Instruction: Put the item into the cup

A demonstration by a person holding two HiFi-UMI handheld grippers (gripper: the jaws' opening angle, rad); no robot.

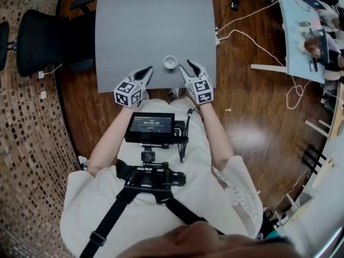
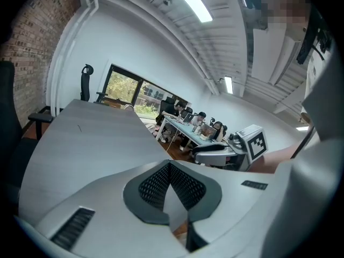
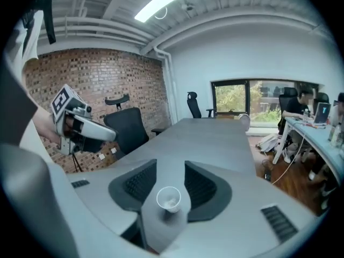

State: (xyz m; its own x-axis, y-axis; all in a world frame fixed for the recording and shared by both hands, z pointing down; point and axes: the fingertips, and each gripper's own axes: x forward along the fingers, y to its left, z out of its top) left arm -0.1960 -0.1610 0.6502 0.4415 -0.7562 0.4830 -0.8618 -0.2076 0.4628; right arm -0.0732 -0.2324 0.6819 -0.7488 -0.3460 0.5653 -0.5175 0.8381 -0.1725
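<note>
White and thin-walled, the cup (image 1: 170, 62) looked light enough to skate or tip at a nudge and soft enough to crush. I judged any hold belonged low on its wall and gentle, or better none at all while something was dropped in from above. It stood upright by the near edge of the surface (image 1: 150, 20), at my 12 o'clock, between the two tools. The right hand-held gripper (image 1: 191, 64), at the cup's 3 o'clock, had its jaws apart, with the cup showing in the gap and not touched. The left hand-held gripper (image 1: 148, 69), at the cup's 9 o'clock, had its jaws together on nothing. I saw no loose item, and could not tell whether the cup held anything. The surface was plain matte grey. A black office chair (image 1: 40, 39) sat at 10 o'clock, and white cables (image 1: 242, 34) trailed over the wooden floor (image 1: 252, 106) at 2 o'clock.
</note>
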